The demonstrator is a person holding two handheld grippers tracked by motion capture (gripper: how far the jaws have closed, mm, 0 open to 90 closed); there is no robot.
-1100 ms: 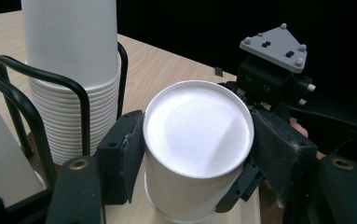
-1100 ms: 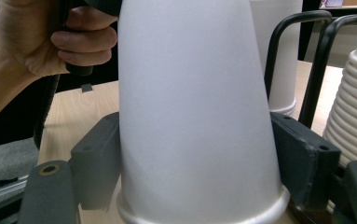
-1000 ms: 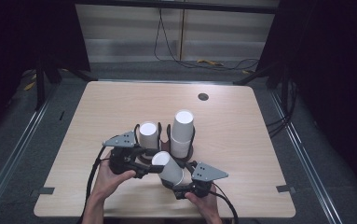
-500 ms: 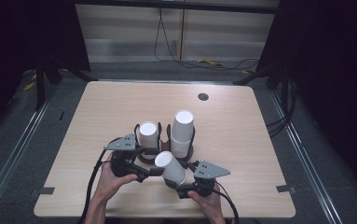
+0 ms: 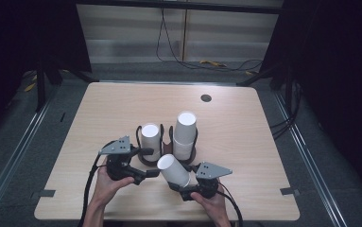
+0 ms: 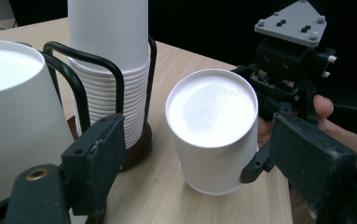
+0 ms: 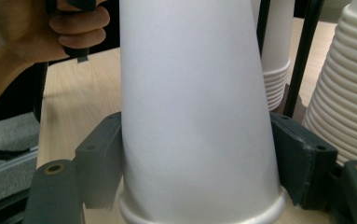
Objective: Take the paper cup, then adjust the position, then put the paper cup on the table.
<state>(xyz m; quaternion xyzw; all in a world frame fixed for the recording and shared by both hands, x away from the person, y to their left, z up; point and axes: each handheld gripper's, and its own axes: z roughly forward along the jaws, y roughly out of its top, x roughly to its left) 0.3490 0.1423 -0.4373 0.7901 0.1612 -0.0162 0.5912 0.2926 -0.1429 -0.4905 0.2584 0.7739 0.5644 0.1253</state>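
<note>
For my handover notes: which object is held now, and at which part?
The right hand-held gripper holds a white paper cup by its side wall, near the rolled rim.

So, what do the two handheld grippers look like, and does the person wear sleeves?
Both the left gripper and the right gripper are black, blocky tools with two thick dark jaws that have round holes near the base. Each carries a grey three-cornered plate with small studs on top, and a black cable trails from each toward the person. The forearms are bare: no sleeves and no gloves are visible.
</note>
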